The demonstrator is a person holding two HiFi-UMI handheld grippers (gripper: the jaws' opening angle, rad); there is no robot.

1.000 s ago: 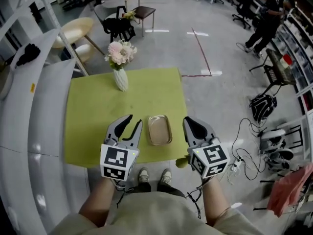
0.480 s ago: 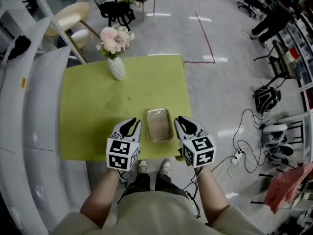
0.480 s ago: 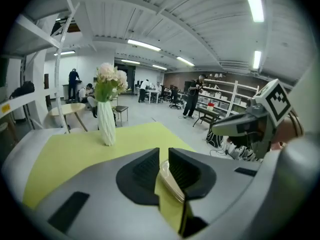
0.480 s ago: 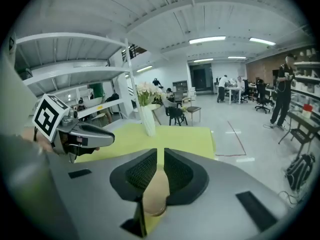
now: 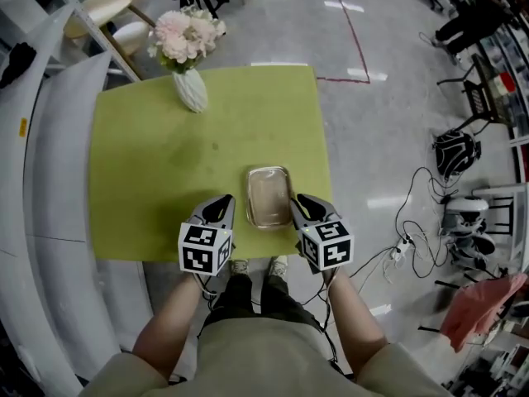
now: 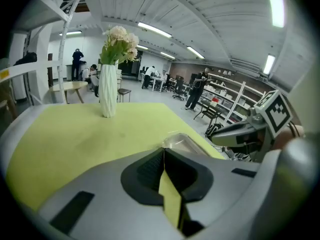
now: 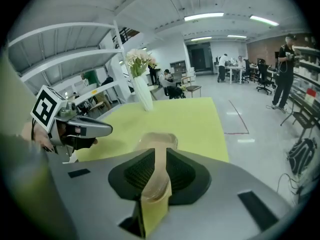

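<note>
As they flank the shiny rounded tray [image 5: 269, 197], left tool [image 5: 226, 200] sits closed, right tool [image 5: 298, 202] barely parted, empty.

The head view looks steeply down from above the person onto the green surface [image 5: 207, 139], with the left gripper [image 5: 221, 203] and right gripper [image 5: 299, 203] at the surface's near edge. The left gripper view and the right gripper view each ride low on their own gripper, close over the surface, and face along the jaws towards the hall beyond. All three views share the surface, the tray [image 5: 269, 195] and the vase [image 5: 190, 89]; each gripper view also catches the other gripper at its side.
</note>
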